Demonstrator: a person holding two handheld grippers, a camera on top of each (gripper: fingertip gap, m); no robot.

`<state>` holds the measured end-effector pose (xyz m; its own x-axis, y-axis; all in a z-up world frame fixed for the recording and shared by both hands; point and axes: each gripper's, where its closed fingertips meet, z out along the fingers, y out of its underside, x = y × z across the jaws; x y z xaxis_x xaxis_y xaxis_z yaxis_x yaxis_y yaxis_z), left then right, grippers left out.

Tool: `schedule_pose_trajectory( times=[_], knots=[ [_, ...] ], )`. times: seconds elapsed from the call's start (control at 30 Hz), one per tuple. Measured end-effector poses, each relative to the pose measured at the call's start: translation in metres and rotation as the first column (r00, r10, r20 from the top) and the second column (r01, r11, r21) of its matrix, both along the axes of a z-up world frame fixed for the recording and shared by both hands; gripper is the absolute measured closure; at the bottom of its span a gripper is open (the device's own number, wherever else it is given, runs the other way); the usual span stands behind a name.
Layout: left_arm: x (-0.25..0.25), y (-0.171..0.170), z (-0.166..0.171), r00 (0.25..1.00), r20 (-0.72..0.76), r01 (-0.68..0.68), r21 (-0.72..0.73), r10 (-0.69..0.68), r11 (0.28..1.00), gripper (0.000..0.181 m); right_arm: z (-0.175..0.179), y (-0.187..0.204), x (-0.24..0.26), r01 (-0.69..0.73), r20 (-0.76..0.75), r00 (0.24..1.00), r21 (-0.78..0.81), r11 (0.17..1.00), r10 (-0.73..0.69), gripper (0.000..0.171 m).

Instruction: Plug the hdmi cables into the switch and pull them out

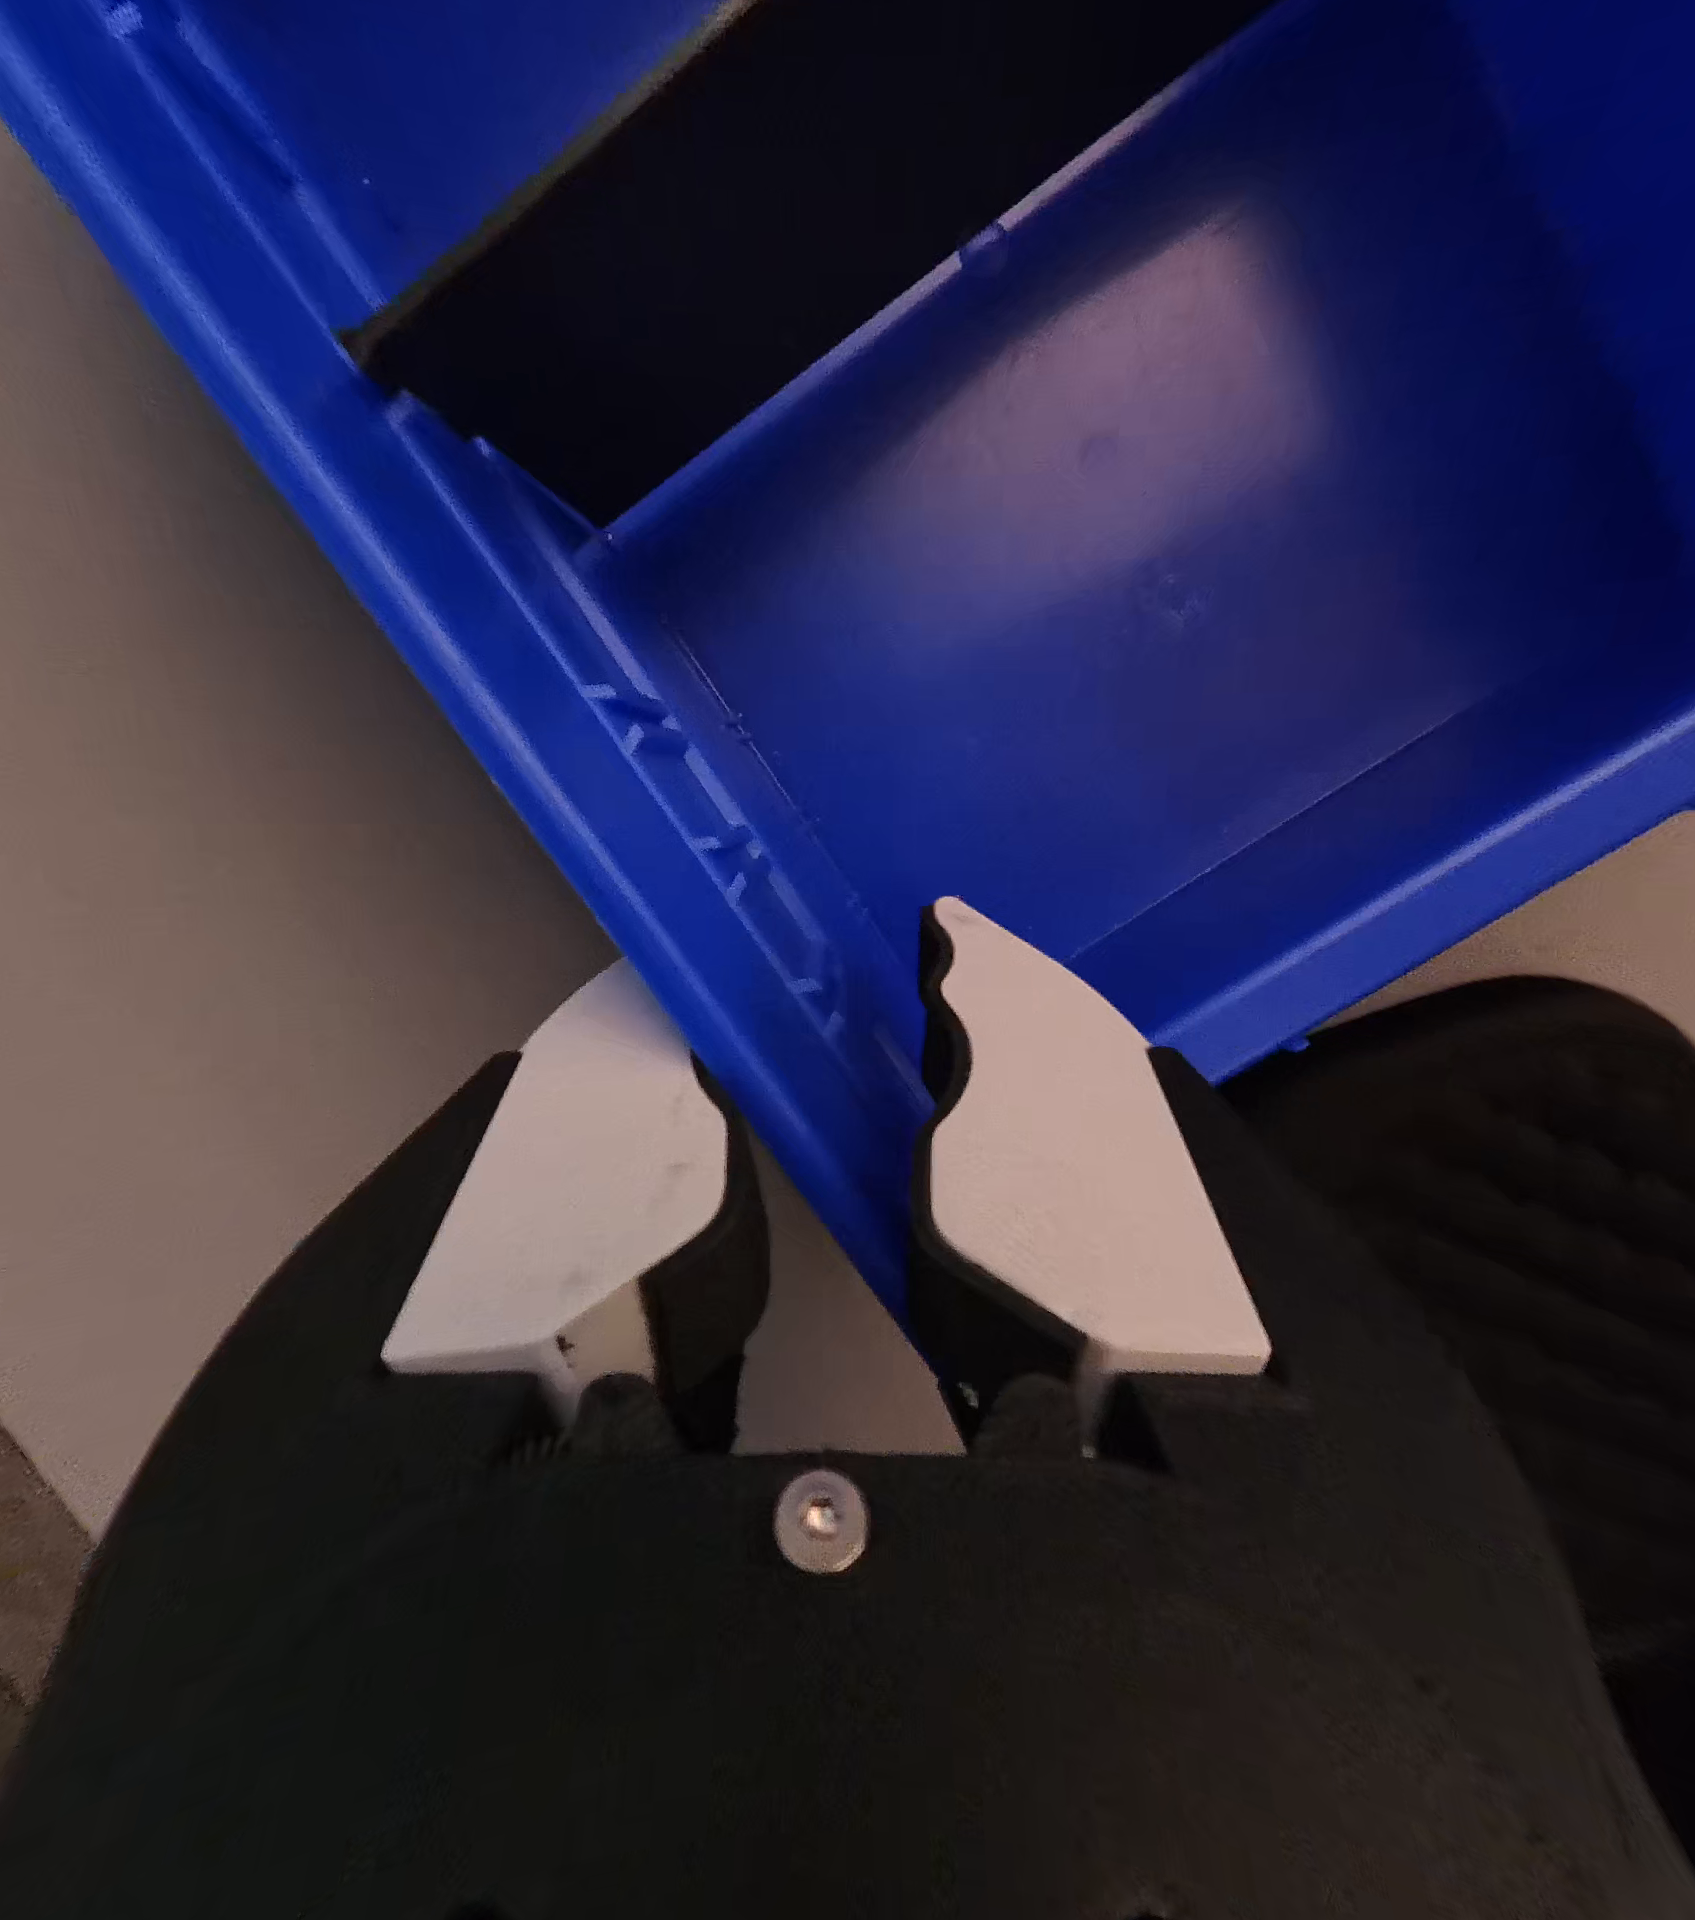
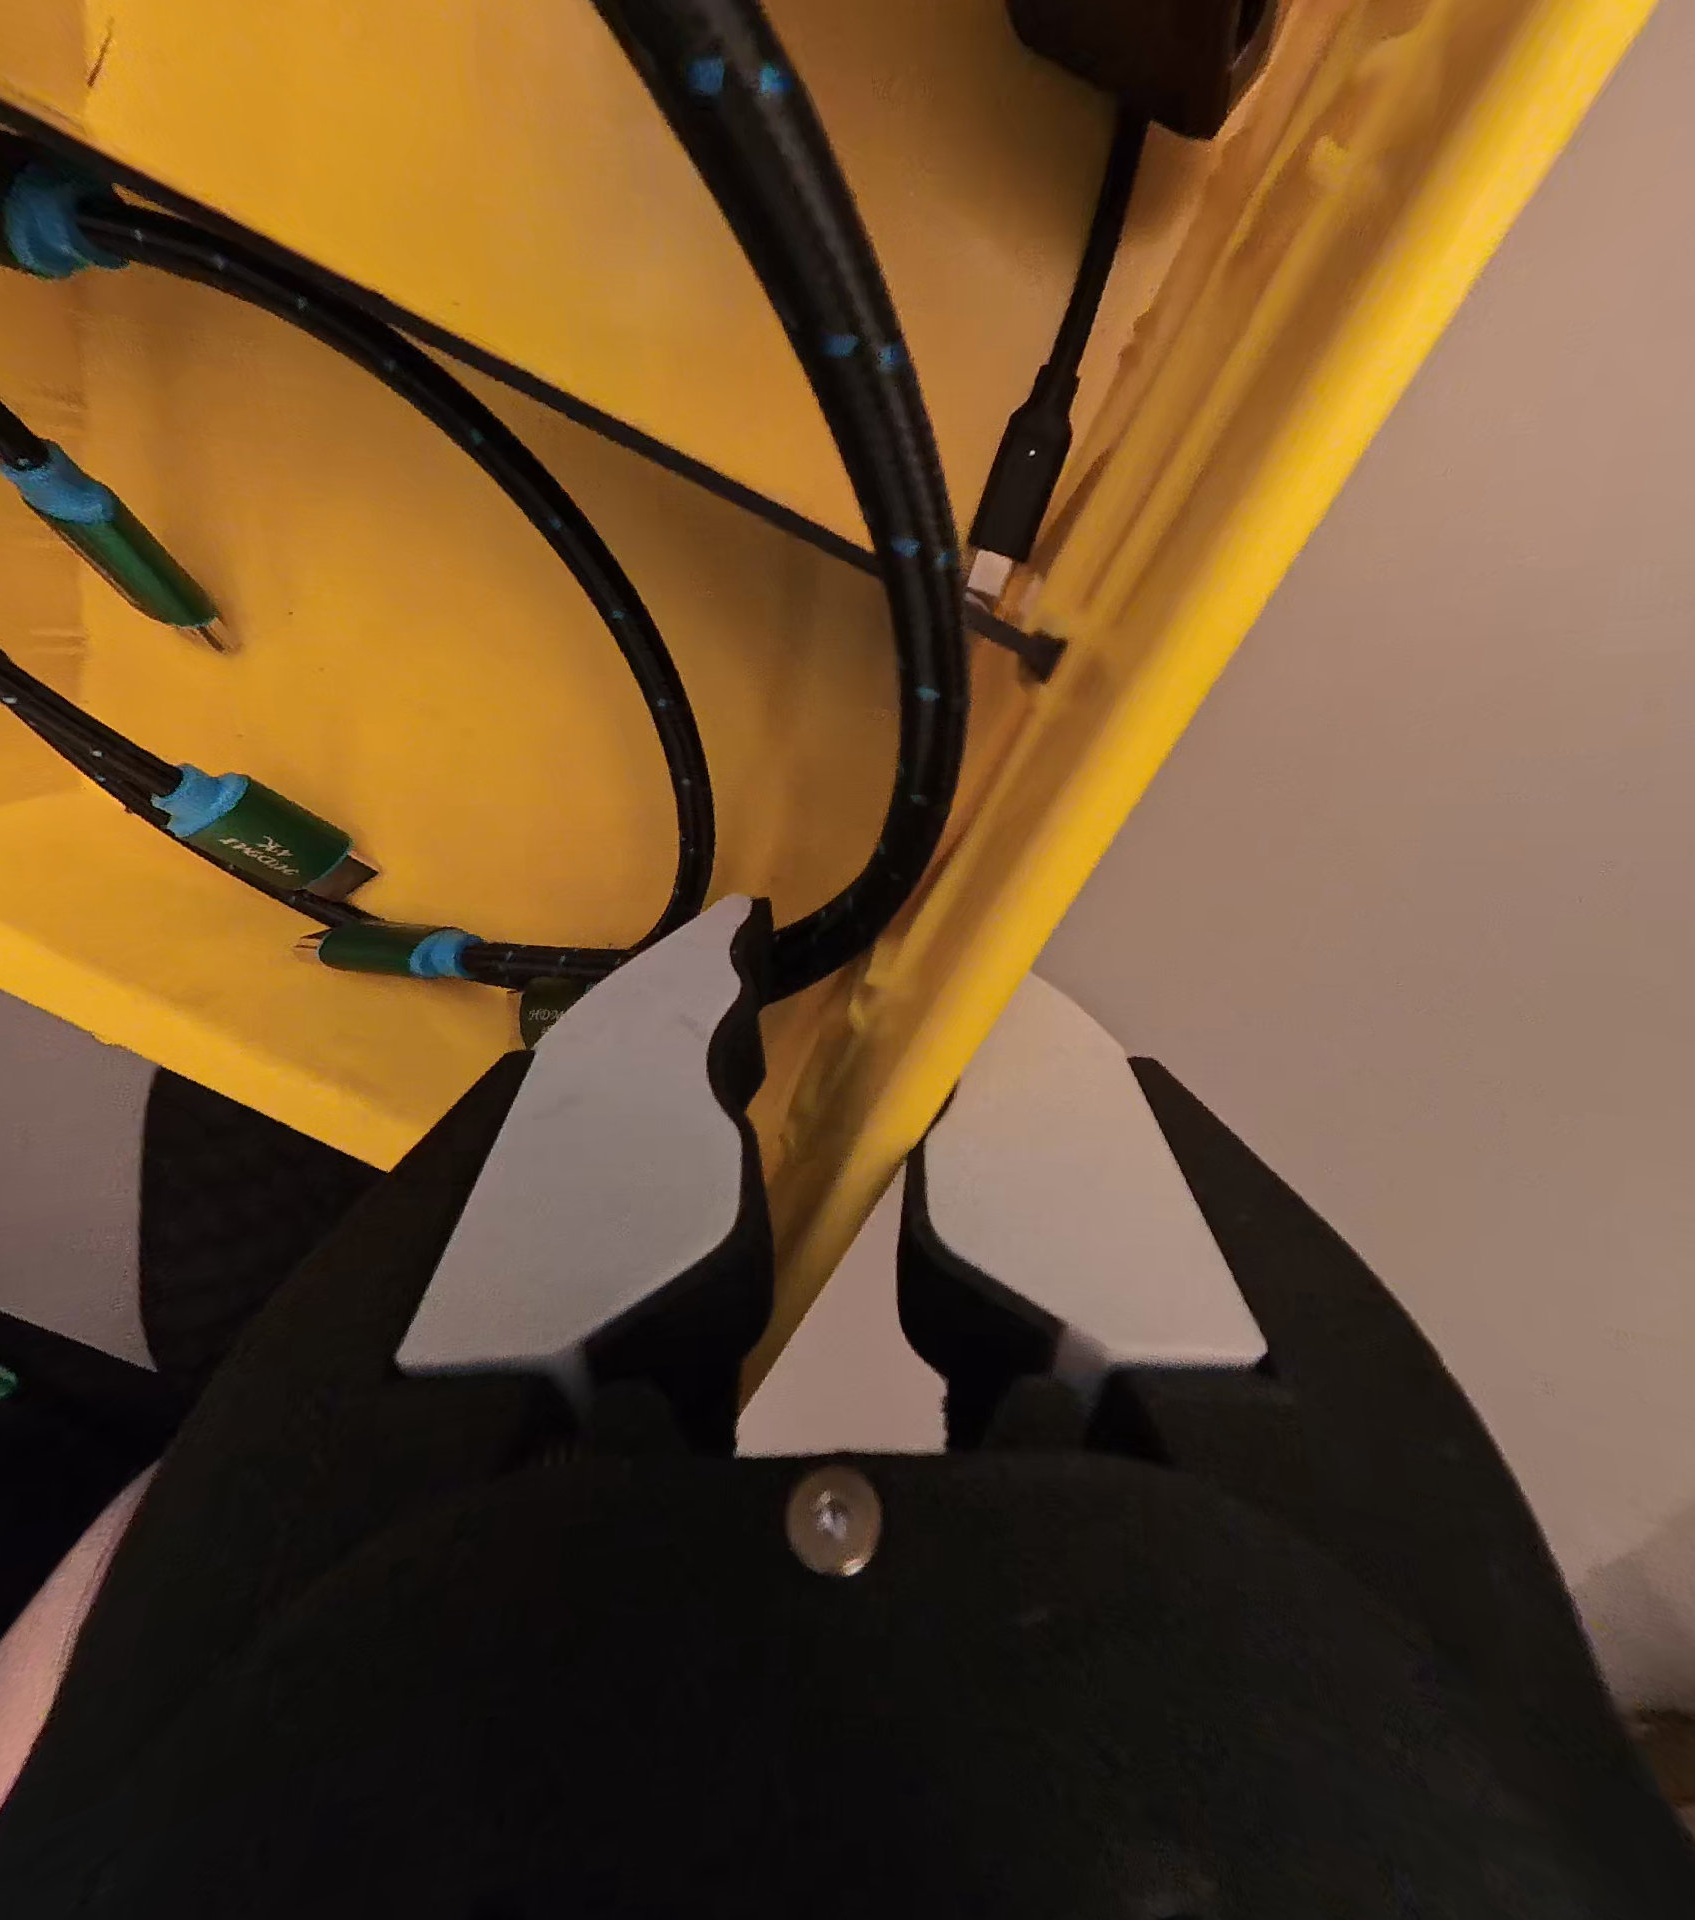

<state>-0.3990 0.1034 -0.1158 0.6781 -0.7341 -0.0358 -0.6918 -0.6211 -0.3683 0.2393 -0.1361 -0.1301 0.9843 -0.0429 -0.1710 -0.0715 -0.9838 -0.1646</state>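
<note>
A blue bin (image 1: 1186,582) fills the left wrist view, tilted across a pale tabletop (image 1: 95,831), one compartment bare and lit, the next holding a flat black object (image 1: 718,301) too dark to identify. The left gripper (image 1: 822,1049) straddles the bin's side wall, one white finger inside and one outside, pinching the rim. In the right wrist view a yellow bin (image 2: 1269,436) lies on the same kind of pale surface, and the right gripper (image 2: 905,1039) clamps its side wall the same way, one finger inside, one out. Inside the yellow bin lie the HDMI cables (image 2: 635,644), black braided with blue flecks, looped loosely, their green metal plugs (image 2: 282,842) resting unplugged on the bin floor. A thinner black cable (image 2: 1019,488) with a small plug lies along the wall.
</note>
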Motion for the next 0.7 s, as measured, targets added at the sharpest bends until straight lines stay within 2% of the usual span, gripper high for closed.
schedule_pose_trajectory(
  times=[0.53,0.7],
  knots=[
    [0.106,-0.043,-0.002,0.969,-0.031,0.244,-0.006,-0.244,0.970,0.142,0.000,0.037,-0.062,-0.122,-0.029,0.992,-0.073,0.990,0.120,0.147],
    [0.116,-0.049,-0.003,0.959,-0.027,0.281,-0.005,-0.281,0.960,0.143,0.000,0.046,-0.080,-0.088,-0.045,0.996,-0.124,0.988,0.083,0.148]
  ],
)
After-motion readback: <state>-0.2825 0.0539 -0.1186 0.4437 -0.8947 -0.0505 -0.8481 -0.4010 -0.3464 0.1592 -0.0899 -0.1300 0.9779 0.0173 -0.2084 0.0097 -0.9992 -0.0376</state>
